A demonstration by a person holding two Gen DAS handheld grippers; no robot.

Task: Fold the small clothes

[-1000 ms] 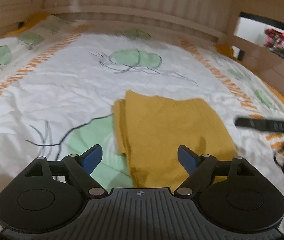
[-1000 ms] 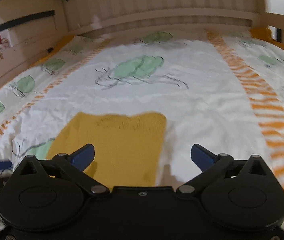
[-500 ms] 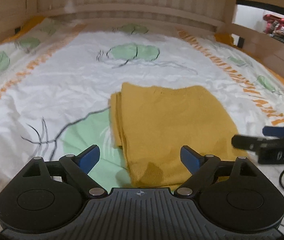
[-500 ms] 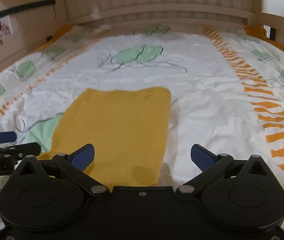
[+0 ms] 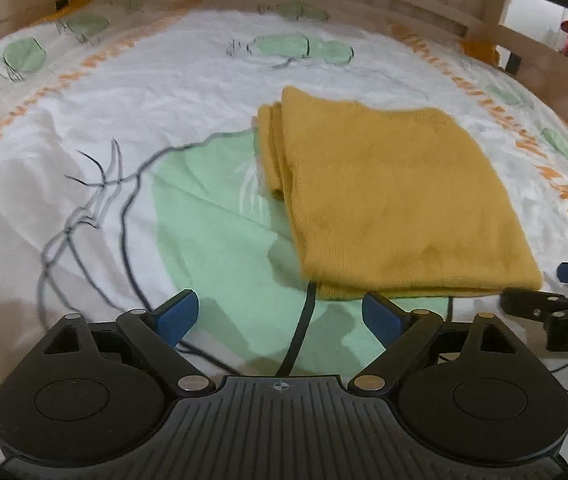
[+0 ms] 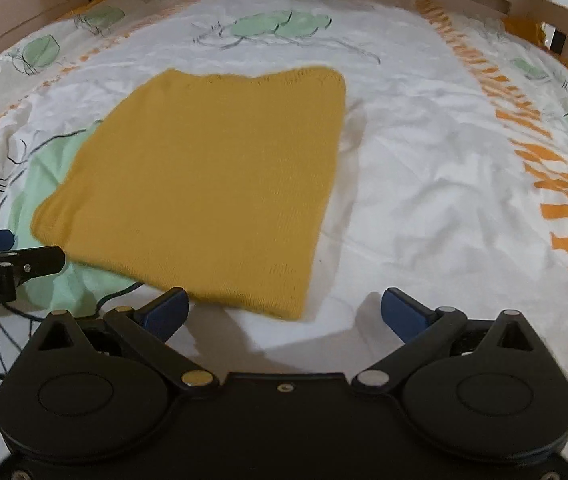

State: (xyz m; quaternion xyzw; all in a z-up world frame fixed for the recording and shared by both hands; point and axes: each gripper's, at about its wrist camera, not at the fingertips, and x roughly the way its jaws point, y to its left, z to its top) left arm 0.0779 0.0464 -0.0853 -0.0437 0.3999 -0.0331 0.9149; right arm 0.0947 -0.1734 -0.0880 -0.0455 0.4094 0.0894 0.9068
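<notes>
Left wrist view alone shows stacked fold layers at the left edge of the one mustard garment (image 5: 396, 200), lying centre frame on the bedsheet (image 5: 83, 200). Two grippers: left gripper (image 5: 279, 316) released, empty; right gripper (image 6: 284, 312) spread wide, empty, garment at centre-left.

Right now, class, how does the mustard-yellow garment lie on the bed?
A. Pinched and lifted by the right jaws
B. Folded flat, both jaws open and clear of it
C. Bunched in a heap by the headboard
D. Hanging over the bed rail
B: the yellow garment lies folded flat on the bedsheet, with the left gripper and right gripper open and holding nothing.
</notes>
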